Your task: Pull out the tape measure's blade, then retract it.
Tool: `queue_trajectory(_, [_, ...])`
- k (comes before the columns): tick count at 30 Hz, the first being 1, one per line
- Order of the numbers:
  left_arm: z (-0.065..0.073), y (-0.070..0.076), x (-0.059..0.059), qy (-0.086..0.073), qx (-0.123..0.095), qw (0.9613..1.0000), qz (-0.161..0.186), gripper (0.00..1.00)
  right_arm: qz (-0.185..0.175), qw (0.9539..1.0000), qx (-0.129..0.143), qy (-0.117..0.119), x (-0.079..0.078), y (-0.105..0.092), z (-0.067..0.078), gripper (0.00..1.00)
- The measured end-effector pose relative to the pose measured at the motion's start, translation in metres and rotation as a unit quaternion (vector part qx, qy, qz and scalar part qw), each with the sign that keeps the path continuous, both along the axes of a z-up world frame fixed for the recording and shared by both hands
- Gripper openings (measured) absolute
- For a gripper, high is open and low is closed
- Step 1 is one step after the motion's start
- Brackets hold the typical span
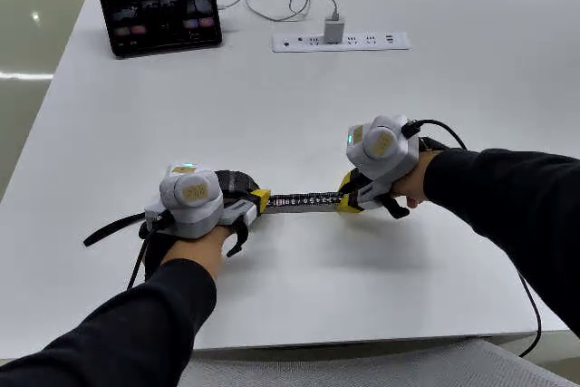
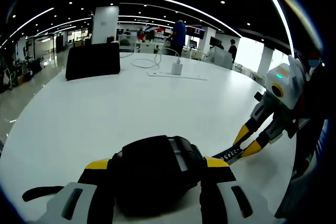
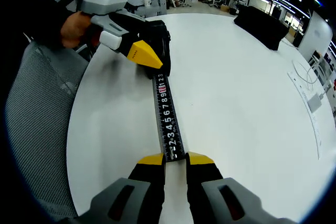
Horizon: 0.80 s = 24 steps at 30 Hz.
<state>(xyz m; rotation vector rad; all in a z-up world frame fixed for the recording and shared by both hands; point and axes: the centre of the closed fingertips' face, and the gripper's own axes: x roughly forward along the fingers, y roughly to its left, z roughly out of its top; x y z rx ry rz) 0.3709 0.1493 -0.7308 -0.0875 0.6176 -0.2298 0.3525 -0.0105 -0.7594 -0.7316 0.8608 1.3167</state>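
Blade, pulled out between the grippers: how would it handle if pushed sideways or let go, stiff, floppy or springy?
The blade is a thin, narrow strip held straight, so it would probably flex easily under a sideways push. The right gripper pinches its tip while the left gripper clamps the case; let go, it would likely spring back into the case.

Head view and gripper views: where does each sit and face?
Head view: headset, looking down at the table; both sleeves, left tongs, right tongs show.
Left gripper view: on left tongs, faces over the tape measure case toward right tongs.
Right gripper view: on right tongs, faces along the blade toward left tongs.
All share the blade.
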Motion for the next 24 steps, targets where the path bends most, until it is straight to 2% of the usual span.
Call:
queue_trajectory(9, [0.0,0.001,-0.001,0.002,-0.003,1.0,-0.003,0.62,0.004,1.0,0.007,0.001,0.0,0.014,0.0,0.1])
queue_trajectory(24, [0.0,0.0,-0.001,0.002,-0.004,1.0,-0.003,0.62,0.004,1.0,0.009,-0.001,0.002,0.021,-0.002,0.1])
